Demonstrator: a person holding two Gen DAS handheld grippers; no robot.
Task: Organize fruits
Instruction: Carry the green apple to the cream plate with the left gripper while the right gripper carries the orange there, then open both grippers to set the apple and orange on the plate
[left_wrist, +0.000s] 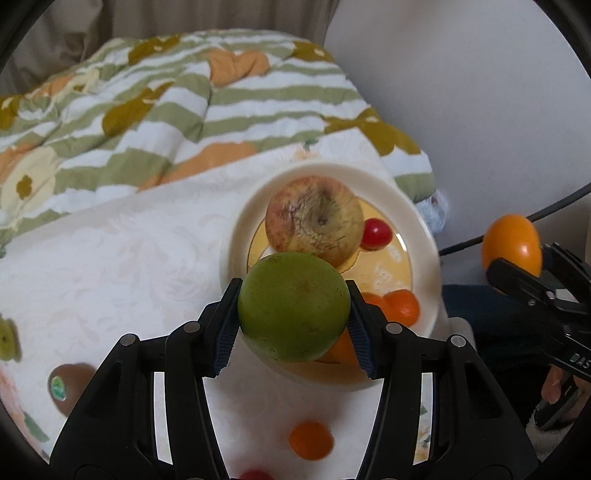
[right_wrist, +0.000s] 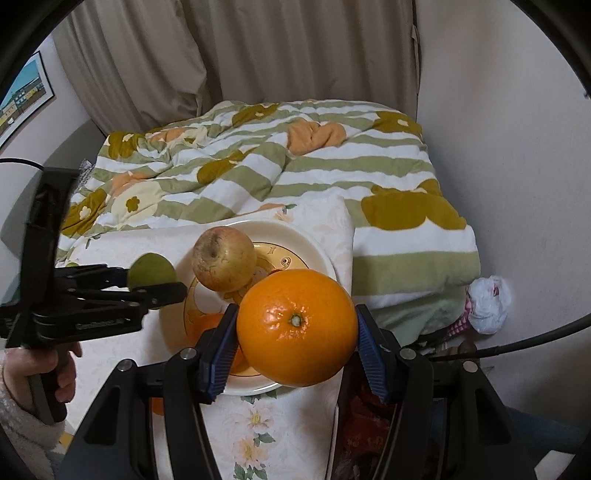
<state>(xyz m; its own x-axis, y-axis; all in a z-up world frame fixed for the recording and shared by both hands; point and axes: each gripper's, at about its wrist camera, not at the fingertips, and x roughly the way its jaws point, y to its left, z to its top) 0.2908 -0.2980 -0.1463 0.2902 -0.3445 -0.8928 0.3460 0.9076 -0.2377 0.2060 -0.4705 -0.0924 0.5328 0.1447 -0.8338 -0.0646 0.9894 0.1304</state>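
My left gripper is shut on a green round fruit and holds it above the near rim of a cream plate. On the plate lie a mottled apple, a red cherry tomato and small orange fruits. My right gripper is shut on a large orange, held above the plate's right near edge. The left gripper with the green fruit shows left of the apple. The right gripper with the orange shows at right in the left wrist view.
The plate sits on a white floral cloth. Loose on the cloth are a kiwi, a small orange fruit, a red fruit and a green fruit. A striped quilt lies behind. A wall stands right.
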